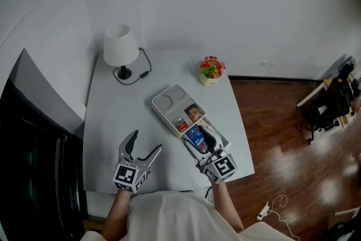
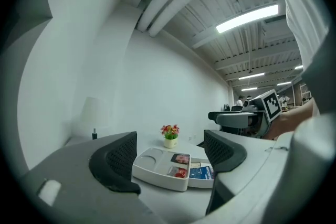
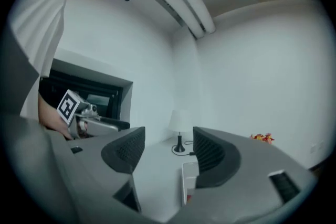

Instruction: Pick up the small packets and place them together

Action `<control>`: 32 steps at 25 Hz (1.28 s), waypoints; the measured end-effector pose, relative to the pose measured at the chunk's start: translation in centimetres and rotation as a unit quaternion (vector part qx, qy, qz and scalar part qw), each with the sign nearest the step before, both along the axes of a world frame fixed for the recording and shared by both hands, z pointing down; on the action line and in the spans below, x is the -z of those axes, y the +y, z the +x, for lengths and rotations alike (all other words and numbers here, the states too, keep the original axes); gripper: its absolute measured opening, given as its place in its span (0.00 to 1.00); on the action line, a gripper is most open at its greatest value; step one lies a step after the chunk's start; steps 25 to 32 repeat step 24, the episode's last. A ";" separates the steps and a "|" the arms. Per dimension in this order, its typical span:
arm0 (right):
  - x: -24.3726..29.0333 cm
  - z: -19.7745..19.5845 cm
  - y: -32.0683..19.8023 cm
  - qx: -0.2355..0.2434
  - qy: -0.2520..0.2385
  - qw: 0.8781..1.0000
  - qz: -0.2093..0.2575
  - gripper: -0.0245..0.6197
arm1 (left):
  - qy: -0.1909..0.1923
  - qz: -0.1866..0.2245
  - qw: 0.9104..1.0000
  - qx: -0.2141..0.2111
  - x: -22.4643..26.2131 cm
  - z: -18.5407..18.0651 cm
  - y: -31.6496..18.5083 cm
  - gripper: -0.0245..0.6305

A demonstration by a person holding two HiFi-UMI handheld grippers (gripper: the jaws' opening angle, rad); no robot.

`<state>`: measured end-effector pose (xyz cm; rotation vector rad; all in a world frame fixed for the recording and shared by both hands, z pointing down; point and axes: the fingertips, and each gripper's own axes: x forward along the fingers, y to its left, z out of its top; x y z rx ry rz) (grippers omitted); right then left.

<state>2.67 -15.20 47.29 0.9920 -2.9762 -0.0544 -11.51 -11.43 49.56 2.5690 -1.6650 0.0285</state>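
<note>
**A:** Where are the small packets now?

**B:** All three lie in the white tray (image 1: 164, 102) in the middle of the table (image 1: 113, 121). The packet with a picture (image 1: 194, 112) is about in the middle of the tray. The red packet (image 1: 180, 126) is just beside it, to the near left. The blue packet (image 1: 194, 136) lies at the near right end of the tray.

**A:** And the right gripper (image 1: 207, 144)?

**B:** It is over the near right end of the tray, just beside the blue packet. If it touches the packet, I cannot tell. In the right gripper view its jaws stand apart and nothing is between them. Past the right gripper (image 3: 168, 149) I see only the table, one edge of the tray (image 3: 188, 178) and the lamp (image 3: 179, 126) far away.

**A:** And the left gripper (image 1: 146, 140)?

**B:** It is at the near left, to the left of the tray and apart from it. Its jaws are wide apart and hold nothing. In its own view the left gripper (image 2: 170, 152) looks toward the tray (image 2: 152, 157), with the red packet (image 2: 178, 170) and the blue packet (image 2: 202, 172) in it.

**A:** What else stands on the table?

**B:** The lamp (image 1: 120, 47) stands at the far left, with its cable beside it. A small flower pot (image 1: 211, 70) stands at the far right, past the tray.
</note>
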 end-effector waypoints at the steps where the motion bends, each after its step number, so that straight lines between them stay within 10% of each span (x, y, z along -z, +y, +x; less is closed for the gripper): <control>1: -0.6 -0.4 0.4 0.001 0.013 1.000 -0.002 0.50 | 0.000 -0.001 1.000 -0.002 -0.1 0.0 0.0 0.63; 32: -1.0 -4.1 2.7 0.073 -0.027 0.996 -0.044 0.50 | 0.007 -0.008 0.999 -0.030 -0.5 -0.3 0.9 0.63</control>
